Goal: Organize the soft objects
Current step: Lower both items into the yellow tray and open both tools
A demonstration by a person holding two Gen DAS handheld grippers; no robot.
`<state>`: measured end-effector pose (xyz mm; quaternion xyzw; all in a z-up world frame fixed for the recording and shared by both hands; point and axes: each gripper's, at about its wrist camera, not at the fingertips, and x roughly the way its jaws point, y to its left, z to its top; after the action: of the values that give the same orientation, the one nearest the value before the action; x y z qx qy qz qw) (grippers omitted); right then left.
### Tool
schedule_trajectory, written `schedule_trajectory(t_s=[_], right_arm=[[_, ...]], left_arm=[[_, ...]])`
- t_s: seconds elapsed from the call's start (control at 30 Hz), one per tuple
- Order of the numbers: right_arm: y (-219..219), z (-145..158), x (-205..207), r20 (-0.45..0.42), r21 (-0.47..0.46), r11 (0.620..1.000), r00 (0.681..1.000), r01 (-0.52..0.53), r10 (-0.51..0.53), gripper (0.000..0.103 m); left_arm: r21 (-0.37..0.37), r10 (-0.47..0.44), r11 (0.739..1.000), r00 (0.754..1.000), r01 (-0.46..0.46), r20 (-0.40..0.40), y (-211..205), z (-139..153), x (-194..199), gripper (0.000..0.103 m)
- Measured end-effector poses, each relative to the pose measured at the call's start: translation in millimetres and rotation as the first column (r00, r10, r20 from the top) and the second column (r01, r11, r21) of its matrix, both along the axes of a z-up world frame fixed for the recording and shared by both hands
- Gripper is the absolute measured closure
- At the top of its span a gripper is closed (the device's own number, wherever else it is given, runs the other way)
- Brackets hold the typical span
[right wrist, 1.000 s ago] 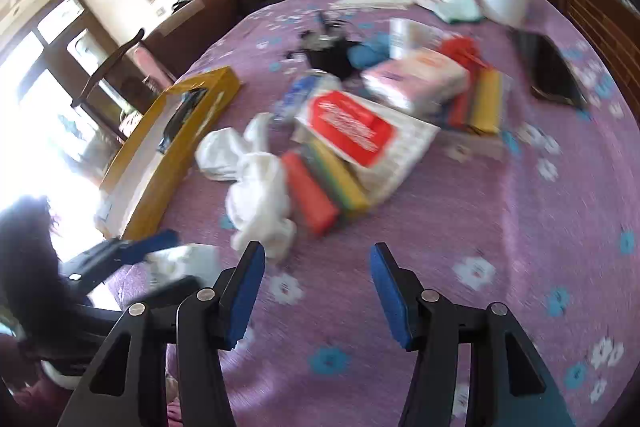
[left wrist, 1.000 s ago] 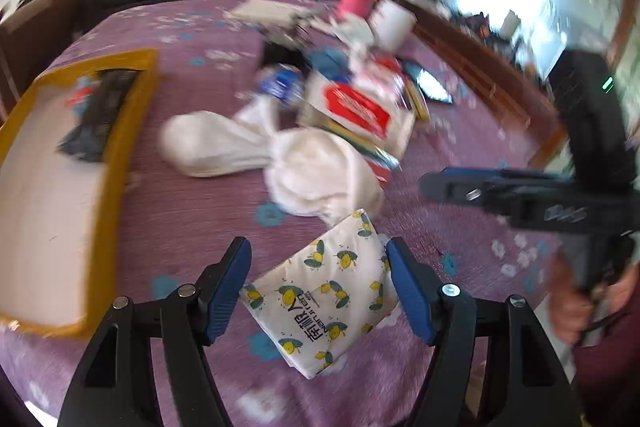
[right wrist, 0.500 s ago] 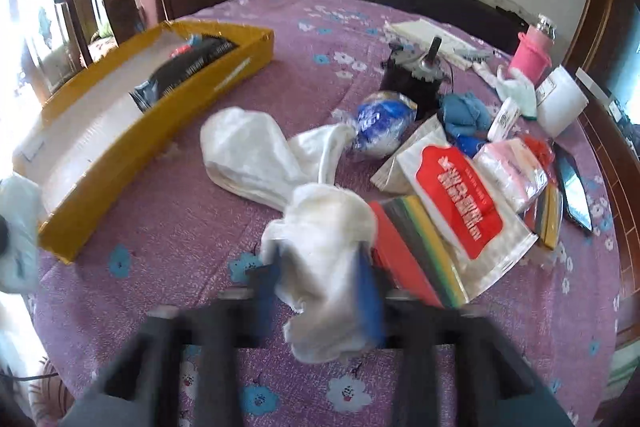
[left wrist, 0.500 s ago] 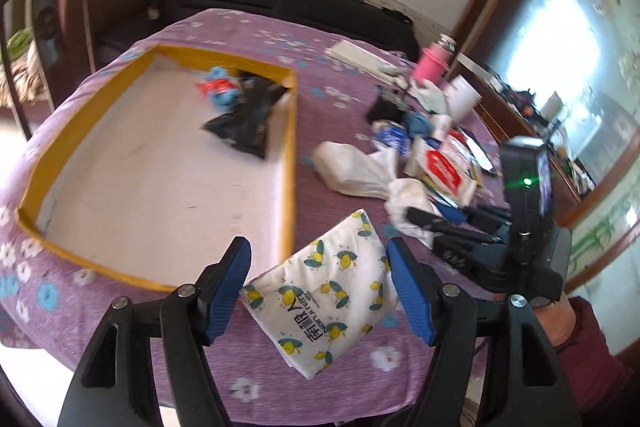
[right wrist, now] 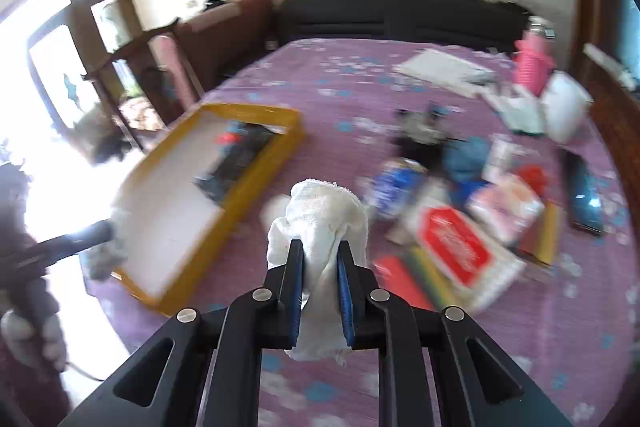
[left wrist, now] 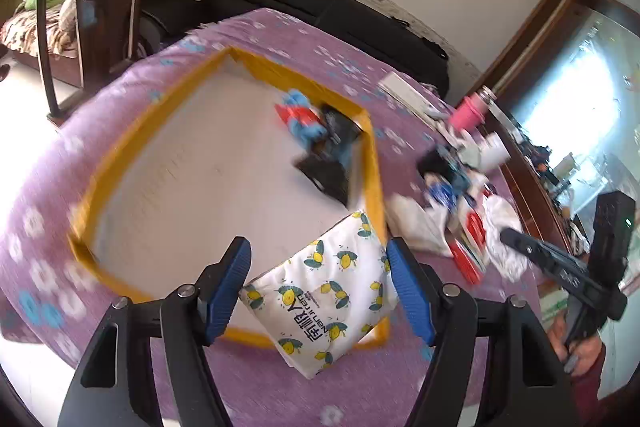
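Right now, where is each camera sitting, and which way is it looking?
Left wrist: sits on the left gripper, looks along its fingers at the lemon-print tissue pack and yellow tray; the person's right hand shows too.
Right wrist: sits on the right gripper, looks across the purple tablecloth; its fingers pinch a white towel, and the left hand shows.
Both views share the yellow tray and the red-and-white packet.

One yellow tray (left wrist: 374, 163). One lemon-print pack (left wrist: 328, 291). One white towel (right wrist: 320, 223). One pink bottle (right wrist: 532, 63). Two grippers: left gripper (left wrist: 320, 291), right gripper (right wrist: 319, 271).
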<state>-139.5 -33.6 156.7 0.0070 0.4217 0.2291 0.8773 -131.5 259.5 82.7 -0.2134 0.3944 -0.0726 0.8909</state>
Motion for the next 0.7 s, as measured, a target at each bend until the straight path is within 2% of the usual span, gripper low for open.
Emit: schedule_trajectory(t_s=[0.17,0.3,0.5,0.6,0.7], right_arm=[[62.6,-2.9,28.9,-0.086,0.132,0.985,0.989,-0.111,0.123,0.086],[114.6,-11.1,60.0,-0.135,0.191,0.970,0.974,-0.154,0.181,0.086],[168.2,-34.0,124.1,-0.210,0.265,0.959,0.964,-0.105,0.164,0.085],[180.9,-51.8,152.3,-0.276,0.306,0.950,0.950,-0.061,0.150,0.085],[192.6,-63.4,166.7,-0.308,0.321,0.946,0.941,-0.039,0.143,0.085]], left_arm=[[0.056,0.022,0.998,1.000,-0.022,-0.008,25.3,11.2,47.1,0.033],[0.057,0.054,0.997,0.998,-0.051,-0.042,43.6,4.8,95.4,0.033],[0.007,0.151,0.988,0.984,-0.151,-0.092,79.2,-12.8,150.7,0.033],[0.023,0.201,0.980,0.975,-0.200,-0.093,91.7,-20.6,167.2,0.033],[0.041,0.209,0.978,0.972,-0.206,-0.103,98.4,-27.7,181.0,0.033]])
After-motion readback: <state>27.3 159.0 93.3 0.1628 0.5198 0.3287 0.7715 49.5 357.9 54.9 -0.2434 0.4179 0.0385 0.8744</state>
